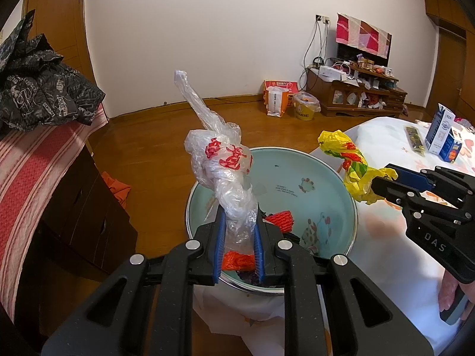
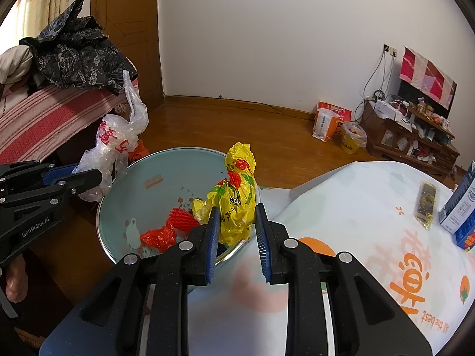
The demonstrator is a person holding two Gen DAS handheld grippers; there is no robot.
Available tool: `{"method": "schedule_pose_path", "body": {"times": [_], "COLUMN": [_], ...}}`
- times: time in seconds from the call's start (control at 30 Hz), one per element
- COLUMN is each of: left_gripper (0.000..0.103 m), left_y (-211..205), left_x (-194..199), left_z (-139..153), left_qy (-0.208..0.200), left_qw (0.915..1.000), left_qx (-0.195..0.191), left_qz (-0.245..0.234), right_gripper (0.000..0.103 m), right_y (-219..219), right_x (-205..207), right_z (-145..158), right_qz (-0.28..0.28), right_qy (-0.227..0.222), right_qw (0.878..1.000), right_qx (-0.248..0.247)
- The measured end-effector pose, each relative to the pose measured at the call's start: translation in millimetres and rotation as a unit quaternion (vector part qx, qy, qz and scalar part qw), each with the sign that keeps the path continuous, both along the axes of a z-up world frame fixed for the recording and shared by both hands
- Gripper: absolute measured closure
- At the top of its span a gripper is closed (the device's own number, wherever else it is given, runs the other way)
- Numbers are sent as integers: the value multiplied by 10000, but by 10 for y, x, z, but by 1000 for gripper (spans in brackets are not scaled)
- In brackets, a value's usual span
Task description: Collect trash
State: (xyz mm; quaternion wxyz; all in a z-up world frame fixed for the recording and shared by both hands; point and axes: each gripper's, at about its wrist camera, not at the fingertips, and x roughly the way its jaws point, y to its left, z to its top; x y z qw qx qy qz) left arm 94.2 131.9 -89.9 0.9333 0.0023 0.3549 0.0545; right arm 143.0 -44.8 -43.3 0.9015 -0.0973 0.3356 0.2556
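I am looking over a table under a white printed cloth, with a wooden floor running behind it to a low wooden cabinet. A big pale-blue basin is sitting at the table's edge, and it is already holding red netting and a crumpled red-orange wrapper. To my left a dark printed jacket is lying on a striped red cover.

My left tongs are hanging above the near rim of the basin and pinching a clear plastic bag with red print; the bag is standing up from the blue pads, twisted to a thin tail at the top. My right tongs are hovering at the basin's table-side rim and gripping a yellow plastic bag by its lower end, its crumpled bulk rising above the fingers. Both bags are being held in the air over the basin, apart from each other.

Farther along the table a blue and white carton is standing beside a flat dark packet.
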Motion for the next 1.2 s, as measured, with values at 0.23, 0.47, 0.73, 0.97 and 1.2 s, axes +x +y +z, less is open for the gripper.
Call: {"method": "schedule_pose_path", "body": {"times": [0.23, 0.47, 0.73, 0.97, 1.2], "left_gripper": [81, 51, 39, 31, 24], "left_y": [-33, -110, -88, -216, -336], "left_x": [11, -27, -153, -414, -543], "left_z": [-43, -22, 157, 499, 661], "left_qy": [29, -37, -301, -749, -945], "left_qw": [9999, 9999, 9995, 9970, 9951], "left_qx": [-44, -39, -58, -6, 47], "left_qz": [-92, -140, -56, -187, -288], "right_gripper": [75, 58, 48, 44, 42], "right_y": [65, 19, -275, -618, -788], "right_x": [11, -3, -154, -460, -597], "right_z": [-14, -19, 174, 482, 635], "right_qz": [125, 83, -305, -643, -750], "right_qy": [39, 36, -108, -458, -661], "right_qw": [9999, 9999, 9986, 9944, 9918], "right_qx": [21, 120, 410, 703, 800]}}
